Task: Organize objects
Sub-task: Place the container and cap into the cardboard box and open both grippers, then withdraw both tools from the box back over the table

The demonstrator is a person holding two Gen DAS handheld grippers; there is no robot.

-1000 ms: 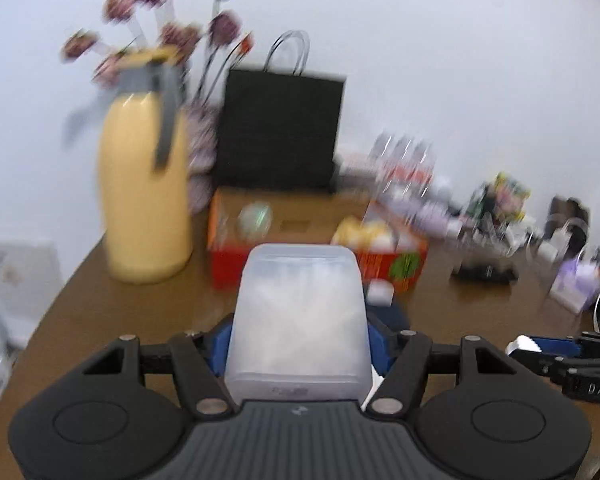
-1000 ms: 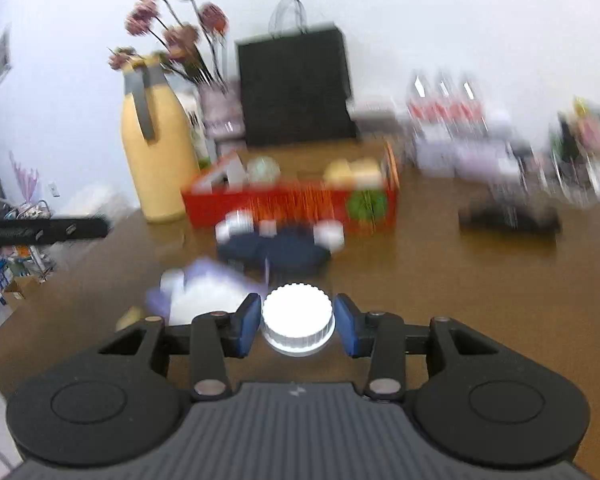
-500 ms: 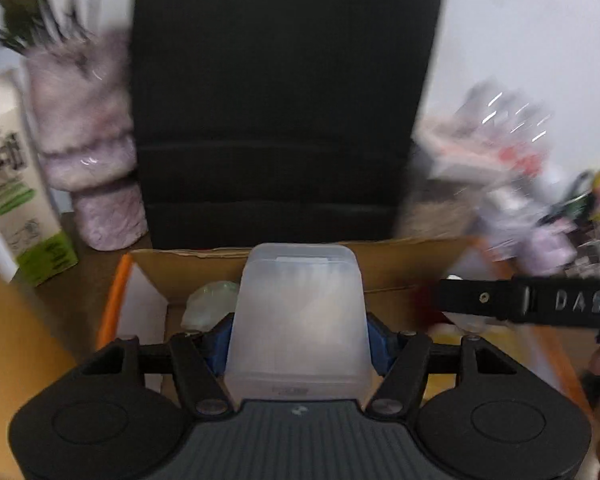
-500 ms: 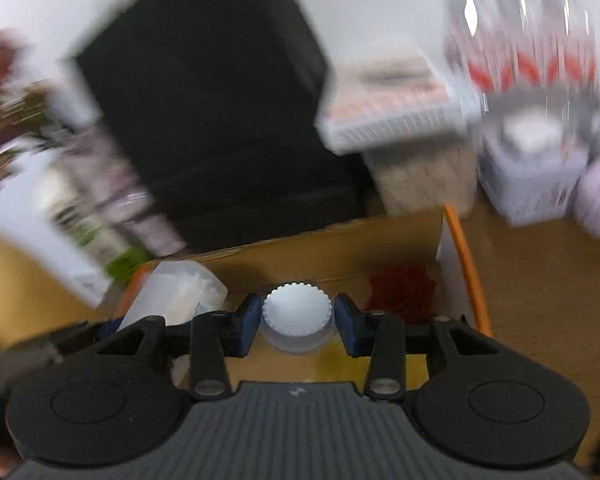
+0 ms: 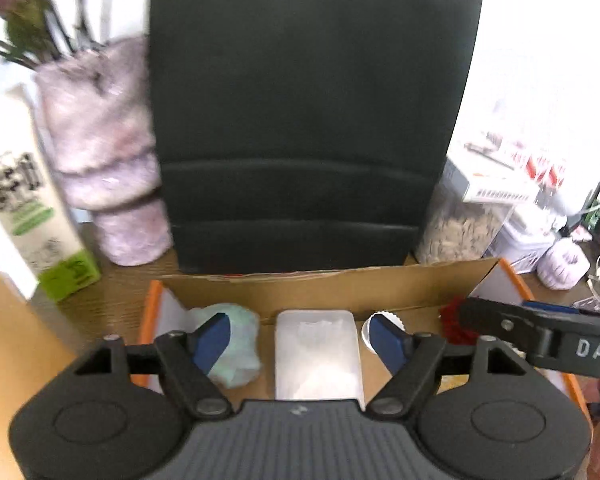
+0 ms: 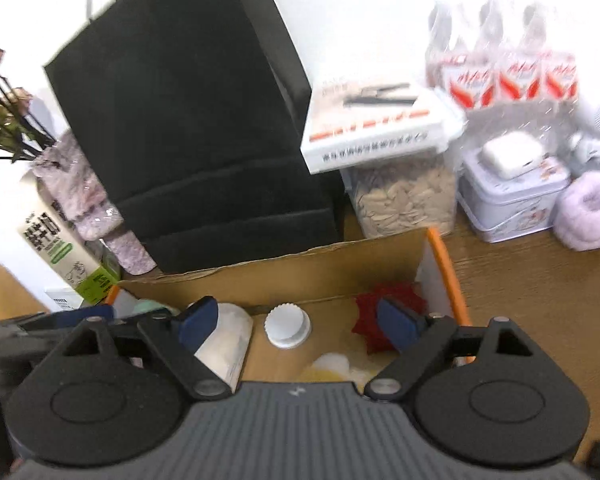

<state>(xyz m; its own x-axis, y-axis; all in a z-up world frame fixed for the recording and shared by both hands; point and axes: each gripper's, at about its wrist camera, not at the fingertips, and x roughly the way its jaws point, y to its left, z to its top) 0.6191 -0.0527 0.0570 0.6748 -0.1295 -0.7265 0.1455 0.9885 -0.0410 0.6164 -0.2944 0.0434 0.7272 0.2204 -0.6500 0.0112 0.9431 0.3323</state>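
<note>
Both pairs of fingers stand spread and grip nothing; their jaws have just been opening. Your left gripper [image 5: 300, 340] hangs over the translucent plastic box [image 5: 317, 354], which lies on the floor of the cardboard box [image 5: 340, 286] between the blue pads [image 5: 212, 340] without touching either. Your right gripper [image 6: 298, 322] hangs over the white ribbed cap [image 6: 287, 326], which sits on the same cardboard floor, clear of both pads [image 6: 398, 328]. In the right wrist view the translucent plastic box lies just left of the cap, partly behind the left pad. To its left in the left wrist view sits a pale green crumpled lump [image 5: 236, 354]; a red spiky thing [image 6: 388, 310] sits at the right end, near the orange-edged wall. Something yellow [image 6: 332, 366] shows at the near edge, too hidden to tell. Behind the cardboard box a black paper bag [image 6: 188, 120] stands on the wooden tabletop [image 6: 540, 300], with a clear container of pale seeds [image 6: 404, 200] to its right and a milk carton [image 5: 28, 224] to its left.
</note>
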